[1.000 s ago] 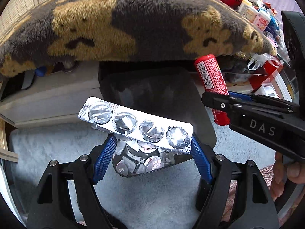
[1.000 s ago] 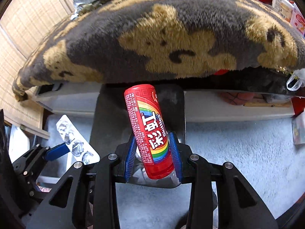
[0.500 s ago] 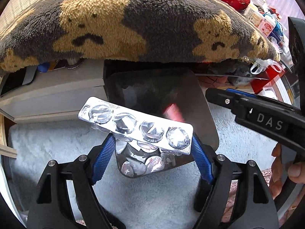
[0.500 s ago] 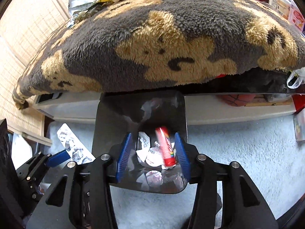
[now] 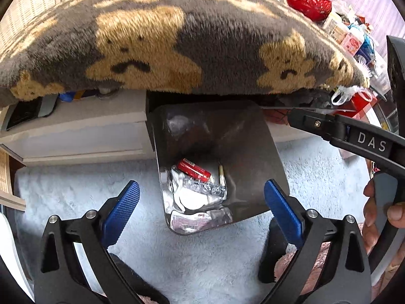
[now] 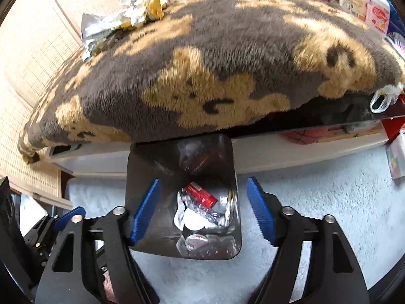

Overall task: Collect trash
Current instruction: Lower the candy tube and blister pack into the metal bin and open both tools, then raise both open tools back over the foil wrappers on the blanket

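Note:
A dark shiny bin (image 5: 253, 152) (image 6: 141, 177) stands on the pale carpet under both grippers. Inside lie a red candy tube (image 5: 193, 169) (image 6: 202, 194), a silver blister pack (image 5: 207, 188) (image 6: 202, 211) and other white and foil scraps. My left gripper (image 5: 202, 207) hangs above the bin's near rim, its jaws opening wide with nothing between them. My right gripper (image 6: 202, 207) is over the bin too, jaws opening and empty; its black side (image 5: 354, 139) shows at the right of the left wrist view, held by a hand (image 5: 379, 212).
A brown-and-grey bear-print blanket (image 5: 177, 45) (image 6: 202, 71) drapes a low table just behind the bin. Crumpled wrappers (image 6: 131, 12) lie on top at the far left, red and boxed items (image 5: 311, 2) at the far right. A white shelf (image 5: 76, 131) runs below the blanket.
The right gripper let go of the red candy tube and the left gripper released the blister pack. Both dropped into the bin, and both grippers opened wider.

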`<action>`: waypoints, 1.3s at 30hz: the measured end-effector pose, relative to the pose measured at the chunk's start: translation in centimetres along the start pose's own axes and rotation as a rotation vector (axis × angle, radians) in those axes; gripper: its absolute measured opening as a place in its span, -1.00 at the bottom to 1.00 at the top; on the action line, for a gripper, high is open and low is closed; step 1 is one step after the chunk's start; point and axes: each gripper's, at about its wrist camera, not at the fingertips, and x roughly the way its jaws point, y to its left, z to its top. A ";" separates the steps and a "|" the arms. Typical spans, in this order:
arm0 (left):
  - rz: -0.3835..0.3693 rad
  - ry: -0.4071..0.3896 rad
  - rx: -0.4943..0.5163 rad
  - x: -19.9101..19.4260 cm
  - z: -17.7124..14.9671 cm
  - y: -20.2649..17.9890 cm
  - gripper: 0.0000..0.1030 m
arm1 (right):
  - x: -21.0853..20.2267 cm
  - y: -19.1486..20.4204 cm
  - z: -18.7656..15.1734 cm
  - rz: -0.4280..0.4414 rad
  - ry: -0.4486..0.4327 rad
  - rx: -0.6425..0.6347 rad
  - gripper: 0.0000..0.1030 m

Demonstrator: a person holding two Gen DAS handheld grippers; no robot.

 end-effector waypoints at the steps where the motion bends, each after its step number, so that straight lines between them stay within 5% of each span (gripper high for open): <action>1: 0.007 -0.009 0.008 -0.5 0.3 0.0 0.83 | -0.4 0.0 0.2 -0.005 -0.013 -0.002 0.57; 5: 0.024 -0.062 0.006 -2.6 1.3 0.7 0.84 | -2.3 0.2 1.3 -0.017 -0.075 -0.023 0.76; 15: 0.072 -0.163 -0.026 -7.0 7.0 3.5 0.84 | -4.3 2.2 7.4 -0.028 -0.156 -0.098 0.76; 22: 0.108 -0.193 -0.026 -6.7 12.4 5.5 0.79 | -3.6 2.9 12.9 -0.057 -0.212 -0.127 0.76; 25: 0.102 -0.216 -0.046 -6.1 15.4 6.5 0.62 | -2.8 3.2 15.0 -0.060 -0.245 -0.138 0.72; 32: 0.085 -0.281 -0.022 -5.1 20.1 6.3 0.25 | -0.2 4.7 18.6 0.004 -0.251 -0.168 0.09; 39: 0.078 -0.322 0.026 -4.2 22.9 4.9 0.17 | 2.2 6.0 19.9 0.013 -0.230 -0.194 0.08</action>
